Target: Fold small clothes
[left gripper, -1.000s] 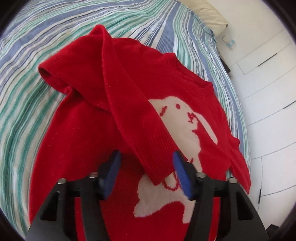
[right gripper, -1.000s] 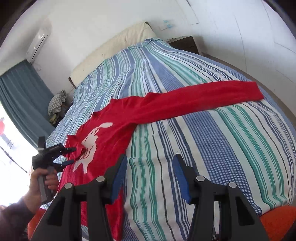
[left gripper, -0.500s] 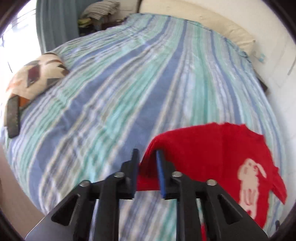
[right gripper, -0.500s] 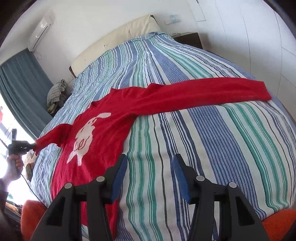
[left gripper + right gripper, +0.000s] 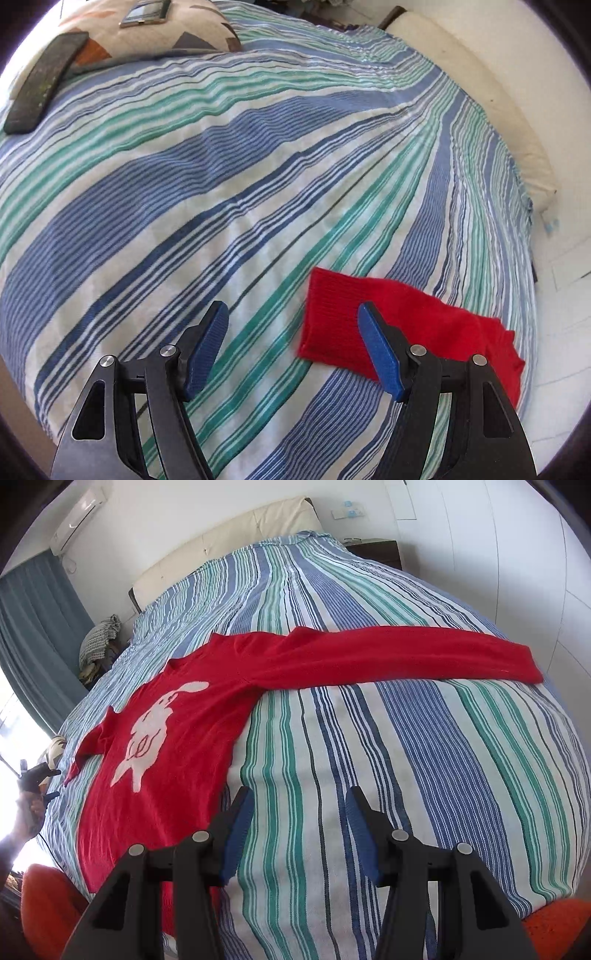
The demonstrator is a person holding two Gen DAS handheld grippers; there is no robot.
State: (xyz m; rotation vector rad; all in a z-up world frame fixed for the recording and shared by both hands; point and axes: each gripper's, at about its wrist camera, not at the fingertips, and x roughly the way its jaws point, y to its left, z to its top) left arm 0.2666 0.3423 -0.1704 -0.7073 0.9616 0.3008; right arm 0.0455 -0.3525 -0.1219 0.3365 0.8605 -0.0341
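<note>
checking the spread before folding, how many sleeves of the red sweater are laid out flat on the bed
2: the right sleeve stretches across the striped bedspread; the left sleeve lies by the opening left gripper.

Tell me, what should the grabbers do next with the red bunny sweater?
Probably the right gripper, open over bare striped bedspread, should reach for the far sleeve's cuff. The red sweater lies flat, both sleeves spread; the left gripper is opening, nothing between its fingers.
</note>
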